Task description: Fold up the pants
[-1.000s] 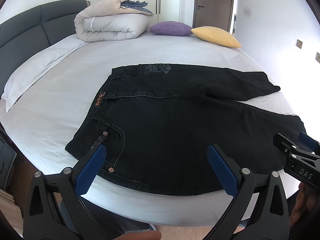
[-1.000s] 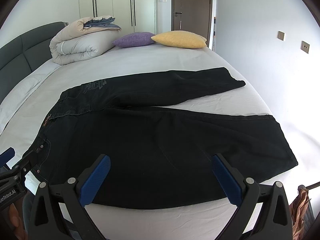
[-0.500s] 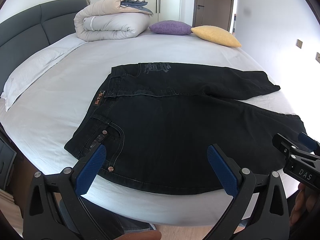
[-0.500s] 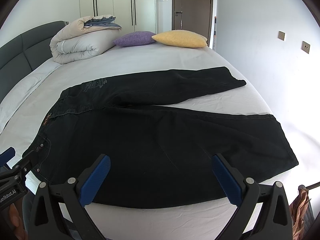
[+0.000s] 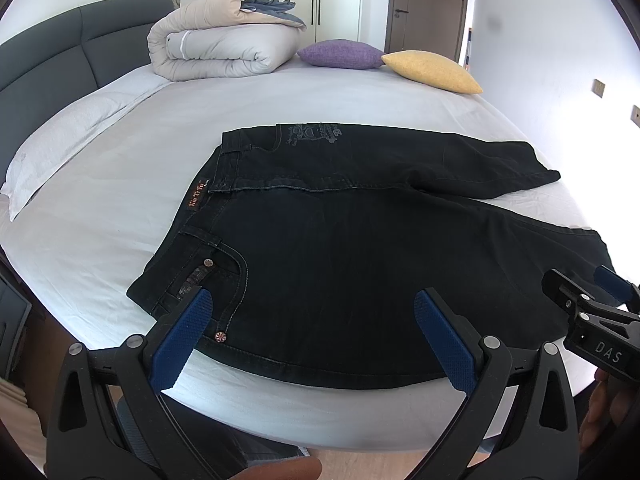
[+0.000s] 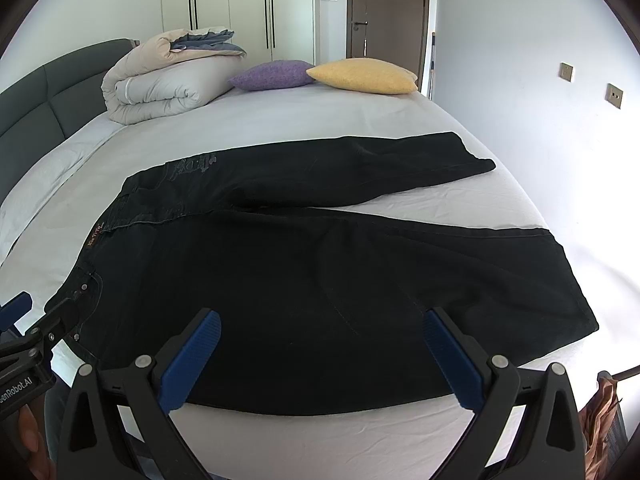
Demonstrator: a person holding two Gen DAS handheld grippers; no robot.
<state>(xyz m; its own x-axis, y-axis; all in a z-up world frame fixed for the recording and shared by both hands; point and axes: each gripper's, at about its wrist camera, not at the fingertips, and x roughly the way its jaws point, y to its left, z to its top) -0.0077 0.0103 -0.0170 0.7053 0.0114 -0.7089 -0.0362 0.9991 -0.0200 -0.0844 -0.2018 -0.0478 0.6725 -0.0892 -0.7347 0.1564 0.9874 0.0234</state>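
Note:
Black jeans (image 5: pixel 360 248) (image 6: pixel 300 272) lie flat on the white bed, waistband to the left, both legs running right and splayed apart. My left gripper (image 5: pixel 316 320) hangs open above the near edge by the waistband pocket, nothing between its blue pads. My right gripper (image 6: pixel 320 340) is open too, over the near leg's lower edge. Each gripper shows at the other view's side: the right one (image 5: pixel 592 312) at the right edge, the left one (image 6: pixel 28 344) at the left edge.
A rolled duvet (image 5: pixel 224 48), a purple cushion (image 5: pixel 340 54) and a yellow cushion (image 5: pixel 432 70) sit at the bed's far side. A grey headboard (image 5: pixel 60 64) and white pillow (image 5: pixel 60 144) line the left. The bed's near edge (image 5: pixel 320 412) drops to wooden floor.
Both views have shifted very slightly; the jeans lie as before and both grippers stay open.

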